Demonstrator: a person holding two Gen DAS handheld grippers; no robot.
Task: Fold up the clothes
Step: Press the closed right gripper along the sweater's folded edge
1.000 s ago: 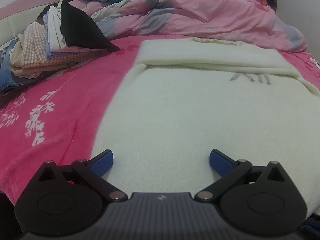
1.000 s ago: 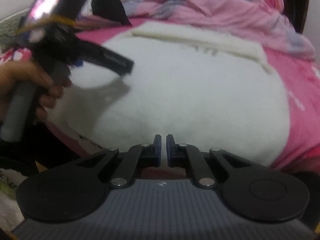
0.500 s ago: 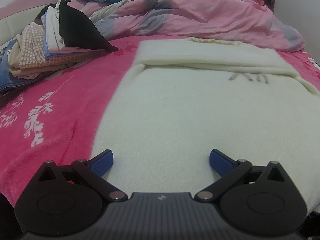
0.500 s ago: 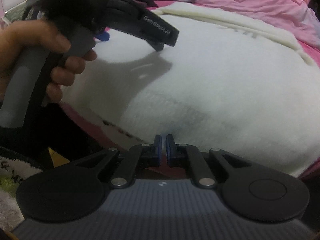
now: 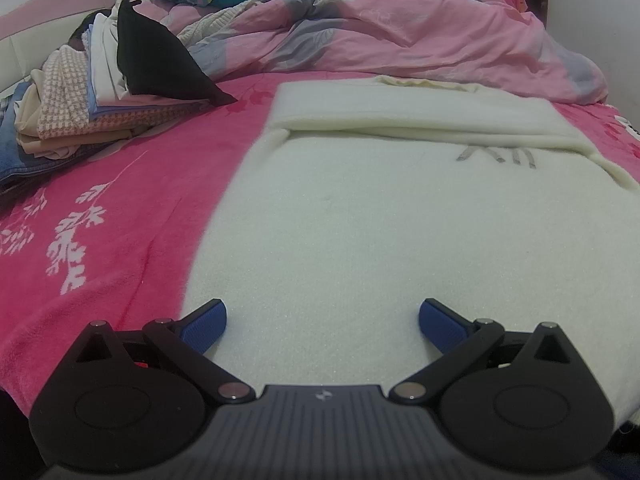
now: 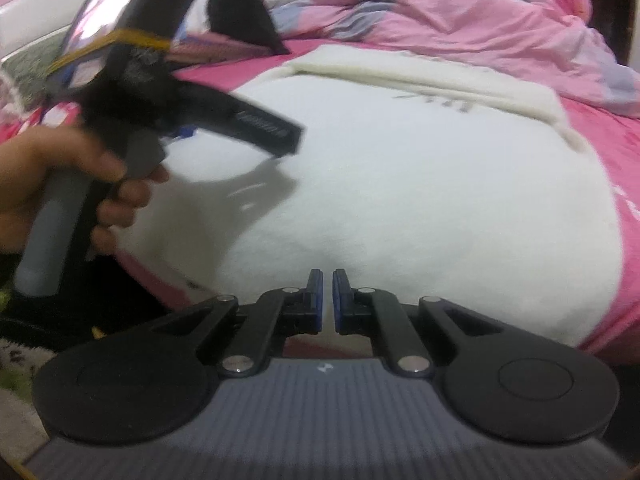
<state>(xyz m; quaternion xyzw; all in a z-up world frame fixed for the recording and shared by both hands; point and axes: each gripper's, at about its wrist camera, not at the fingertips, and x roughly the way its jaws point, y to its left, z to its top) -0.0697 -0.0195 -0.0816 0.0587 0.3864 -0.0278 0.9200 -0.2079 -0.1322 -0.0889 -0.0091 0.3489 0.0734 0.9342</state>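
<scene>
A cream fleece garment [image 5: 400, 220] lies flat on the pink bed sheet [image 5: 100, 220], its far part folded over into a band [image 5: 420, 116]. My left gripper [image 5: 322, 312] stands open over the garment's near left part, with only the cloth below showing between its blue pads. In the right wrist view the same garment [image 6: 420, 184] fills the middle. There a hand [image 6: 60, 168] holds the left gripper [image 6: 240, 136] above its left side. My right gripper [image 6: 327, 280] is shut at the garment's near edge, and I see no cloth between its pads.
A pile of folded clothes [image 5: 80, 112] with a black piece on top sits at the back left. A crumpled pink quilt [image 5: 400, 28] runs along the far side. The bed's near edge [image 6: 160, 284] drops to a dark gap and a patterned rug [image 6: 12, 360].
The right gripper drew close to the garment's near edge half a second ago and has now backed off to about where it began. The left gripper has stayed open and still.
</scene>
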